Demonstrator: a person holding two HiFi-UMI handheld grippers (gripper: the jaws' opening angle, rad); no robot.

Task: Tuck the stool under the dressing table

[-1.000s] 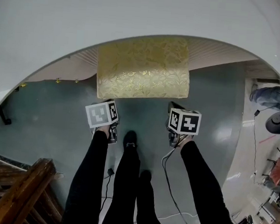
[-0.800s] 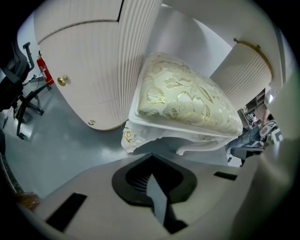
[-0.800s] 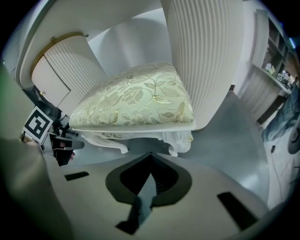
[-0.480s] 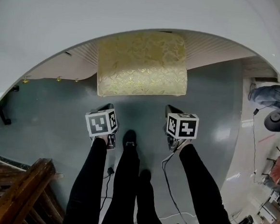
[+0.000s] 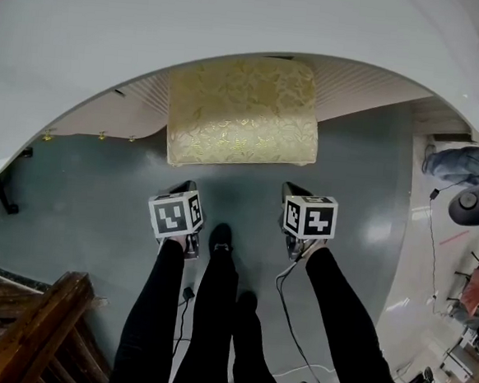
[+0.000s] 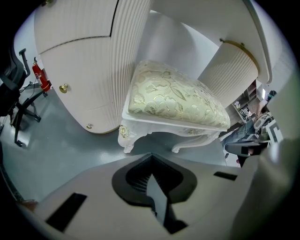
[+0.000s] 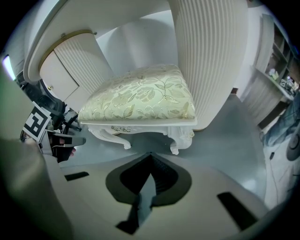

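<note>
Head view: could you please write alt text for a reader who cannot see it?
A gold-patterned stool sits partly under the curved white dressing table. The left gripper and right gripper hover short of its front edge, not touching it, above the grey floor.

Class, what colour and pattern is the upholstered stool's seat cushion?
The seat cushion is pale gold with a leafy floral pattern, clearest in the right gripper view.

- Black long sleeves (image 5: 155,304) ran down both arms to the wrists.
- Black trousers (image 5: 212,325) and black shoes (image 5: 222,238) completed the clothing.
- The left tool (image 5: 187,189) and the right tool (image 5: 292,189) each bore a white cube (image 5: 176,215) printed with black square markers.
- A thin black cable (image 5: 287,306) hung from the right tool.
</note>
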